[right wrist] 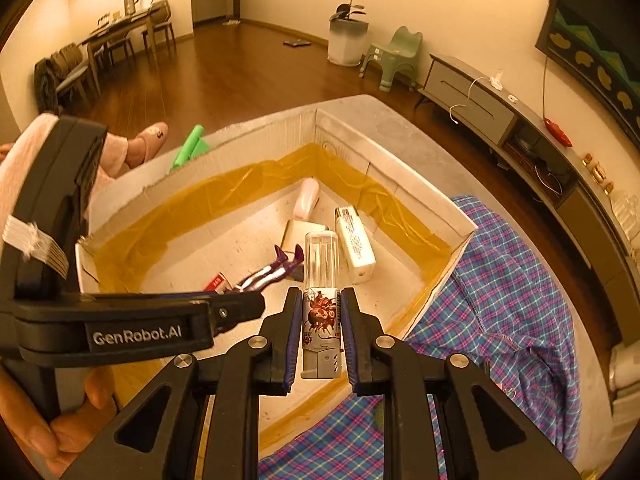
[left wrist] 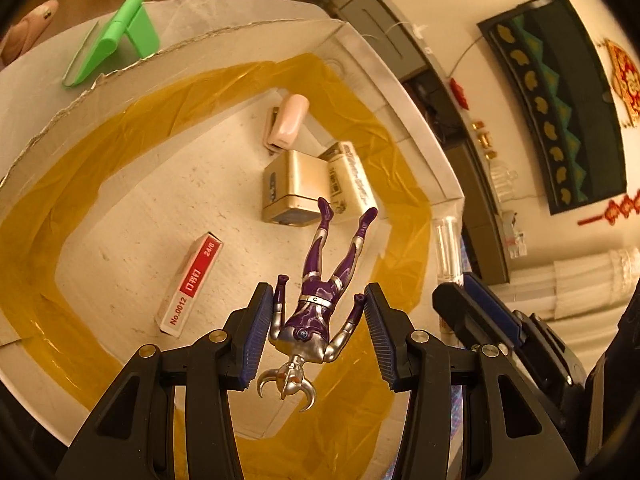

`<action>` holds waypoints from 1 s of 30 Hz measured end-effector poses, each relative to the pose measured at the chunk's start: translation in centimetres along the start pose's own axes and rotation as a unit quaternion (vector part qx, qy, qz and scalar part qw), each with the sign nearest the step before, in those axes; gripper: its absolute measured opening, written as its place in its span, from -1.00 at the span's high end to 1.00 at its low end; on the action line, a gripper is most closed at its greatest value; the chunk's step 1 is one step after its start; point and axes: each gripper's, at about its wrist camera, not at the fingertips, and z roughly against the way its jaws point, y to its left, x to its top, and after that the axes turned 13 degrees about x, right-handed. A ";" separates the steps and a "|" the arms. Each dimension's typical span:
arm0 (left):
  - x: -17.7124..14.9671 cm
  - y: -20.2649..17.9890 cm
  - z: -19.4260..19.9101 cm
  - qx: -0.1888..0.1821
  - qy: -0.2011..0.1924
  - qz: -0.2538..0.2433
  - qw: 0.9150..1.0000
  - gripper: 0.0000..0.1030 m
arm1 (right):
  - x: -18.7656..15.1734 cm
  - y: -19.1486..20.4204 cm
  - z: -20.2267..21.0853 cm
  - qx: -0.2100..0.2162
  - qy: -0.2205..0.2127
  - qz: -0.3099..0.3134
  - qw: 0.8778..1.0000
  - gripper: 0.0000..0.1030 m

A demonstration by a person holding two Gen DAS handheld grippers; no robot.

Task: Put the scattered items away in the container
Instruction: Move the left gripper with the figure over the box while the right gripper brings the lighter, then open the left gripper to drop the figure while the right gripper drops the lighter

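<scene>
A white cardboard box [left wrist: 384, 92] lined with yellow tape holds a pink stapler [left wrist: 286, 122], a gold box [left wrist: 294, 186], a white pack [left wrist: 352, 174] and a red staple box [left wrist: 192, 284]. My left gripper [left wrist: 318, 332] hangs over the box with its jaws apart. A purple and silver toy figure [left wrist: 316, 300] sits head-down between the jaws; its arms touch the pads. My right gripper [right wrist: 320, 334] is shut on a clear-capped bottle [right wrist: 320, 280] with a cartoon label, over the box's near edge [right wrist: 440, 276]. The figure's legs [right wrist: 276, 268] also show in the right wrist view.
A green phone stand [left wrist: 116, 36] stands on the table beyond the box's far wall. A blue plaid cloth [right wrist: 500, 300] covers the table to the box's right. A grey TV cabinet [right wrist: 472, 104] runs along the wall. A slippered foot [right wrist: 144, 144] is at the far left.
</scene>
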 end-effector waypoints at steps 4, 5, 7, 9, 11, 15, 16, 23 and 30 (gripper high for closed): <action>0.0 0.0 -0.2 0.007 0.001 0.002 1.000 0.05 | -0.2 0.2 -0.9 -0.001 0.018 0.015 1.000 0.60; 0.0 0.0 -0.2 0.009 0.001 0.002 1.000 0.04 | -0.2 0.2 -1.1 -0.001 0.019 0.016 1.000 0.60; 0.1 -0.1 -0.3 0.008 0.003 0.002 1.000 0.04 | -0.3 0.1 -1.3 0.000 0.021 0.015 1.000 0.60; 0.1 -0.1 -0.5 0.011 0.007 0.000 1.000 0.04 | -0.4 0.0 -1.4 0.000 0.023 0.014 1.000 0.60; 0.1 -0.2 -0.6 0.009 0.011 -0.004 1.000 0.02 | -0.4 -0.1 -1.5 0.000 0.025 0.013 1.000 0.60; 0.0 -0.3 -0.8 0.011 0.017 -0.006 1.000 0.02 | -0.6 -0.6 -1.7 0.000 0.026 0.001 1.000 0.58; 0.0 -0.3 -0.8 0.010 0.019 -0.007 1.000 0.01 | -0.7 -0.7 -1.7 -0.001 0.025 -0.002 1.000 0.58; -0.1 -0.4 -0.9 0.005 0.026 -0.014 1.000 -0.10 | -1.3 -1.0 -1.3 0.005 0.020 -0.015 1.000 0.58; 0.2 0.0 -0.1 0.006 0.014 -0.011 1.000 -0.10 | -2.2 -0.6 -0.6 0.016 0.013 -0.022 1.000 0.57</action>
